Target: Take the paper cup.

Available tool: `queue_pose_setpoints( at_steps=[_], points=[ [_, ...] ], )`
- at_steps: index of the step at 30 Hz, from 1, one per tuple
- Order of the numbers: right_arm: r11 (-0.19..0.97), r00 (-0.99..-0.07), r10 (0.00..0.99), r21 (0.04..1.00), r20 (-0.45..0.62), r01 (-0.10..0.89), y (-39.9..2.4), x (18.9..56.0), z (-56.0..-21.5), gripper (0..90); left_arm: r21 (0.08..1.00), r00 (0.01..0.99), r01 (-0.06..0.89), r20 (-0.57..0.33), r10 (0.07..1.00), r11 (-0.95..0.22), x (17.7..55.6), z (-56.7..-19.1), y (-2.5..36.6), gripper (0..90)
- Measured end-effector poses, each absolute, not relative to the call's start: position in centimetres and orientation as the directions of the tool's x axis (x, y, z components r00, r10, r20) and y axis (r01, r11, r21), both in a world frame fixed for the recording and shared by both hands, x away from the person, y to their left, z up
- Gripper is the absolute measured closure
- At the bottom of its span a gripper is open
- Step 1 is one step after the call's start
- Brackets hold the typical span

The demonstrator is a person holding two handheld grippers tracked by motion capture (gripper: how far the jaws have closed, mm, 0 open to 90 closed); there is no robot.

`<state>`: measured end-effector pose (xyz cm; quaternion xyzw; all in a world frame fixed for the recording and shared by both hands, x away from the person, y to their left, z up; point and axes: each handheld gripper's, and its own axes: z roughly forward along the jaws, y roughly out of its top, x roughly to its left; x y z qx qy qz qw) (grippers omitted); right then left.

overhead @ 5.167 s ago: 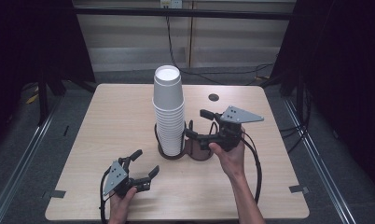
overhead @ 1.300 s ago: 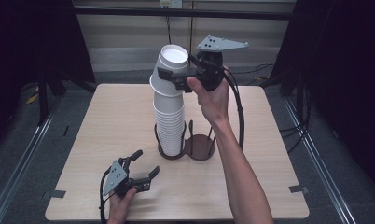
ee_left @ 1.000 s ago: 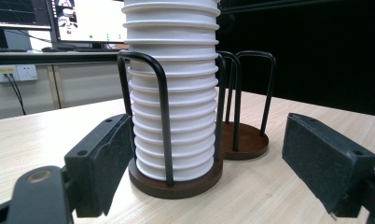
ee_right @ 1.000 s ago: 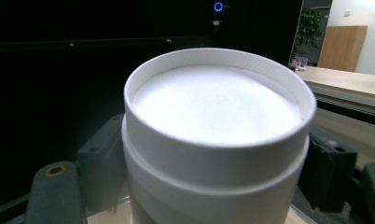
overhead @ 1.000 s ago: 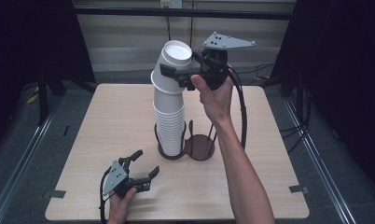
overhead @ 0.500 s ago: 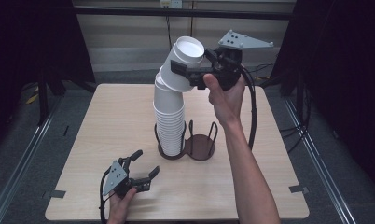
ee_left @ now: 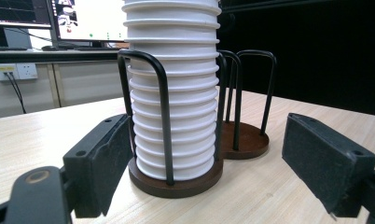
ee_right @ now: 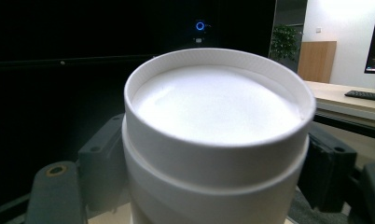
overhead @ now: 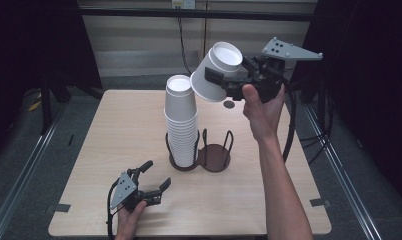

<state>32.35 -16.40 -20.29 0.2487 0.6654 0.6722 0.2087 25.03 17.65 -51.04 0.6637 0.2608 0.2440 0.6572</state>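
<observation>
My left gripper [overhead: 151, 182] rests on the counter [overhead: 99, 150], fingers apart and empty, while the right gripper [overhead: 226, 82] fingers clamp the inverted cup [overhead: 216, 72] beyond the stack [overhead: 181, 122]; I'd swing it level to the empty holder [overhead: 215, 152].

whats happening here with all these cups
A person works at a light wooden table with a gripper in each hand. The right gripper holds a white paper cup, bottom up and tilted, in the air to the right of a tall stack of white paper cups. That stack stands upside down in one ring of a dark wire two-ring cup holder; the other ring is empty. The left gripper rests low on the table near the stack, jaws open, holding nothing.
</observation>
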Motion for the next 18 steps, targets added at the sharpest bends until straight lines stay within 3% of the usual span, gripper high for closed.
queue_pose_setpoints(
  at_steps=[13,18],
  points=[
    [0.021,-0.785,0.617,0.996,0.053,0.085,-17.6,31.5,-23.2,21.9,1.000,0.758,0.015,-0.003,0.652,-0.012,25.3,-51.0,17.4,15.5],
    [0.029,-0.784,0.617,0.994,0.069,0.110,-18.3,31.0,-25.0,21.9,0.998,0.775,0.055,-0.045,0.631,0.004,25.3,-50.7,17.3,15.5]
  ],
)
